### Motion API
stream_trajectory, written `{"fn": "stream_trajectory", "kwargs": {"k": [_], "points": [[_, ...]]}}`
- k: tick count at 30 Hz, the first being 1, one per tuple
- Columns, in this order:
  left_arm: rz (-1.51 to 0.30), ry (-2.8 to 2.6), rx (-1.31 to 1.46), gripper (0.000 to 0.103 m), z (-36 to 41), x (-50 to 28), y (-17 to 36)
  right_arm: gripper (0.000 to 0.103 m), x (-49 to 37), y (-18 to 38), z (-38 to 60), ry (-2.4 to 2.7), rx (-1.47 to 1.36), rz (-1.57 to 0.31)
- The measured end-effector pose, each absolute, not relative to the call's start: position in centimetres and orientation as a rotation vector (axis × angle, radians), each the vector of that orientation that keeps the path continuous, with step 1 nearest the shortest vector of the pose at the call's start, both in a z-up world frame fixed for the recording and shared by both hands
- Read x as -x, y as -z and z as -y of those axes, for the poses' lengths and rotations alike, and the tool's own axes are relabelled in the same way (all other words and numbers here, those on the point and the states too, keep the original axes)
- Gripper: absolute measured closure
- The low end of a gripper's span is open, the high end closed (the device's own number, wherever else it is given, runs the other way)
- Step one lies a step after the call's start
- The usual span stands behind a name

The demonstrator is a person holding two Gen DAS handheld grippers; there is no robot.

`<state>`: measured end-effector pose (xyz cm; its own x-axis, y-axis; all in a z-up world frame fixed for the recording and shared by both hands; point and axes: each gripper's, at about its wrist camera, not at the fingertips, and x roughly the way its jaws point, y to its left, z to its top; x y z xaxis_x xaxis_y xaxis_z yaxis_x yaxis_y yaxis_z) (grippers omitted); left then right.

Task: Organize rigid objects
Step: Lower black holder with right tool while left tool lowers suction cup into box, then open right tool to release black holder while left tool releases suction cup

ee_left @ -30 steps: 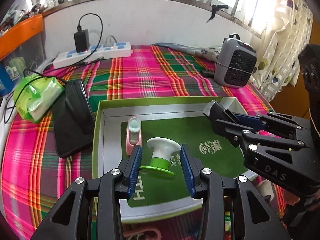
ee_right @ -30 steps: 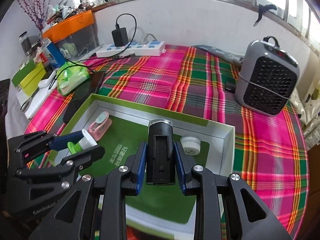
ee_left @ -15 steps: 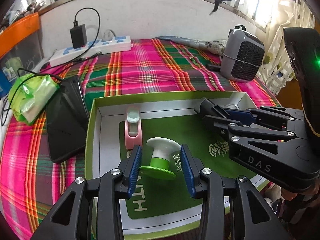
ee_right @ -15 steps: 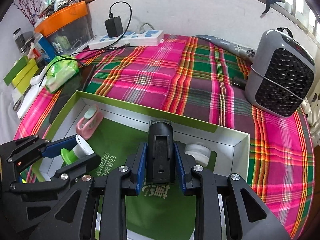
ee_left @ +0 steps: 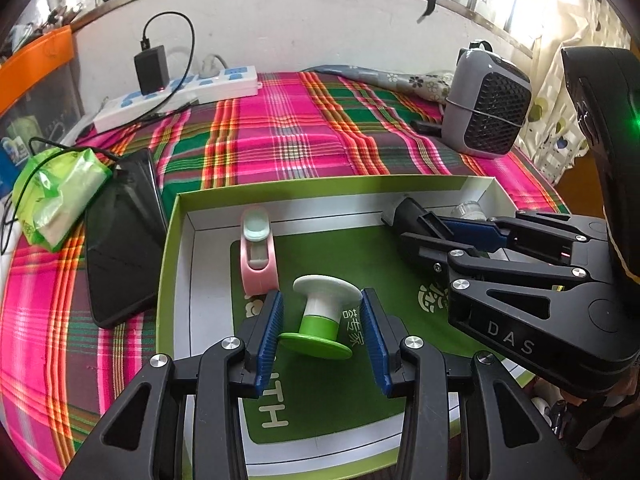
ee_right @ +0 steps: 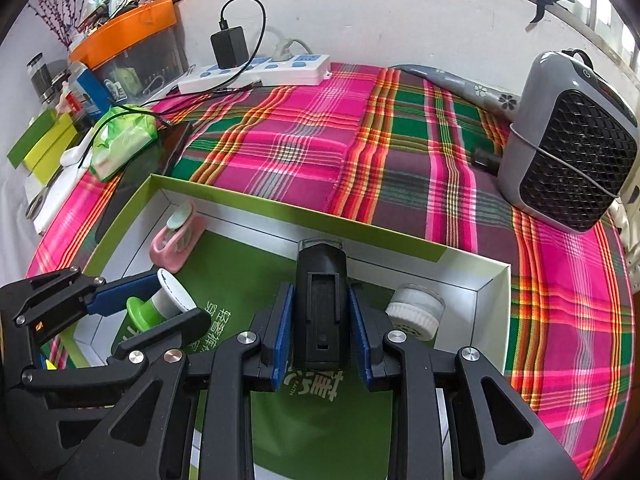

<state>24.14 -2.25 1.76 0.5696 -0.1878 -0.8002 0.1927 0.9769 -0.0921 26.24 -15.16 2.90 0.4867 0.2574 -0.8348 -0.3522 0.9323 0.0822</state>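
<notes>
Over the plaid-covered table (ee_left: 304,128), seen from the left wrist camera, the left gripper (ee_left: 322,332) hangs above a shallow green-rimmed box (ee_left: 320,184). Its blue pads (ee_left: 270,336) stand a little apart on either side of a green-and-white knob-shaped piece (ee_left: 320,316). Whether the pads actually pinch that piece I cannot tell. A pink clip-like item (ee_left: 259,256) lies just behind it on the box's green floor. To the right, the right gripper (ee_left: 472,234) reaches into the box with a black block (ee_left: 408,216) between its fingers. Outside the box on the left lie a dark tablet (ee_left: 120,240) and a green tissue pack (ee_left: 60,192). A white power strip (ee_left: 180,92) sits by the far wall, and a grey fan heater (ee_left: 488,116) stands at the far right.

From the right wrist camera, the right gripper (ee_right: 320,332) is clamped on the black block (ee_right: 320,300), both blue pads pressed flat against its sides. The block is upright over the box's green floor, near the far wall of the box (ee_right: 304,216). A white ridged cap (ee_right: 416,312) lies just right of it in the box corner. At lower left the left gripper (ee_right: 156,304) brackets the green-and-white knob-shaped piece (ee_right: 160,304), with the pink clip-like item (ee_right: 176,240) beyond it.
</notes>
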Motion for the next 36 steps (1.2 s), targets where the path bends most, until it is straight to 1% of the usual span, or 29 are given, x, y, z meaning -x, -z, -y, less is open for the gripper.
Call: {"fn": "stream_trajectory", "kwargs": {"k": [27,28,29,31,36], "points": [[-0.947,0.230,-0.001,0.064,2.3,-24.2,-1.7,0.074,-26.2,-3.3,15.3,-0.347,0.076,-0.995],[-0.946,0.229,0.002,0.064,2.3,-24.2,-1.7,0.073,-26.2,-3.4,15.3,-0.349,0.072,-0.995],[-0.945,0.230,0.007,0.064,2.3,-24.1,-1.8,0.070,-26.2,-3.4,15.4,-0.350,0.067,-0.994],[-0.942,0.230,0.013,0.064,2.2,-23.9,-1.9,0.066,-26.1,-3.6,15.5,-0.355,0.058,-0.990],[-0.924,0.218,0.023,0.064,1.7,-23.2,-2.6,0.066,-25.5,-4.2,15.7,-0.356,0.041,-0.973]]}}
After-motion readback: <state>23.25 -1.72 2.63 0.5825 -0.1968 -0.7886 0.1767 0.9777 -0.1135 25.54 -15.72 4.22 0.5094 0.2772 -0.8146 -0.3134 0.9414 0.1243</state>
